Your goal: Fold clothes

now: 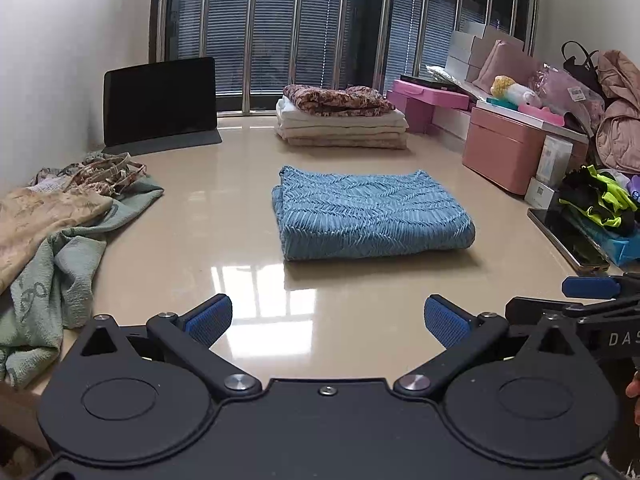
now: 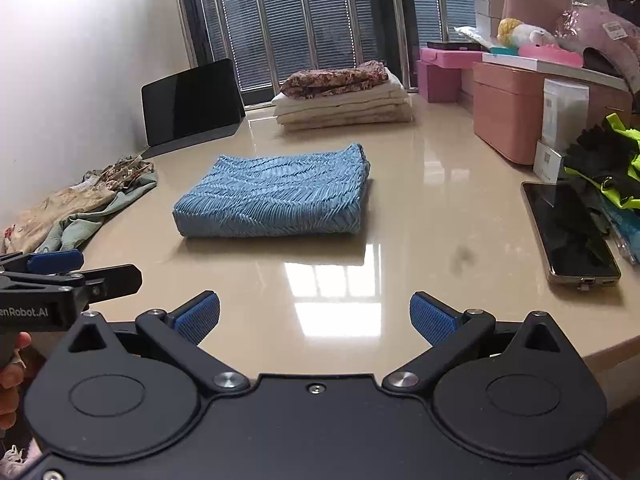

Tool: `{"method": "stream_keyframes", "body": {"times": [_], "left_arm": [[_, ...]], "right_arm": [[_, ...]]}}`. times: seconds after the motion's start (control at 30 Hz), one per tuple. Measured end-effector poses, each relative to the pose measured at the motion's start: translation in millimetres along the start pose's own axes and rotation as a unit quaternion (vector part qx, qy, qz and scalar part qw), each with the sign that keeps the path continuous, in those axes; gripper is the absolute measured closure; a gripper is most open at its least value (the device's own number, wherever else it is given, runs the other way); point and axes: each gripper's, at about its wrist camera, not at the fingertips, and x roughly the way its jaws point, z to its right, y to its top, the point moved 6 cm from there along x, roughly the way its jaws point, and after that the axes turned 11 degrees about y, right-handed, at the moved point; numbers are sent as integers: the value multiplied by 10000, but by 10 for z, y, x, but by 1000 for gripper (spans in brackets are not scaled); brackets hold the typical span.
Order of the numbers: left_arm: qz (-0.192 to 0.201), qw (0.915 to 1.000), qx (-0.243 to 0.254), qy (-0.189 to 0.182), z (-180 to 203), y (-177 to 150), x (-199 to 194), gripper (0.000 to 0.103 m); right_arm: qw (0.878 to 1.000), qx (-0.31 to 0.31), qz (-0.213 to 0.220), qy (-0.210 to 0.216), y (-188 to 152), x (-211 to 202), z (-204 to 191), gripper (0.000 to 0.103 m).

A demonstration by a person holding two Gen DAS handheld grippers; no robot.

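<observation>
I had the left gripper (image 1: 328, 320) and the right gripper (image 2: 315, 318) both released, jaws spread wide and holding nothing, side by side above the near edge of the glossy table (image 1: 224, 240). The blue knit garment (image 1: 370, 216) lay folded and flat just ahead of both claws, apart from them. I judged the next step was moving it to the folded stack (image 1: 342, 122) by the window; sliding a jaw under each near corner together would keep the fold intact. The unfolded clothes (image 1: 52, 216) waited at left.
</observation>
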Motion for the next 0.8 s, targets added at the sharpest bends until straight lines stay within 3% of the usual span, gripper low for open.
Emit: {"method": "stream_keyframes", "body": {"times": [0.8], "left_arm": [[-63,9996,245,114,3,122,117,0]], "right_arm": [[9998,-19,-181,-7,126,147,39,0]]}}
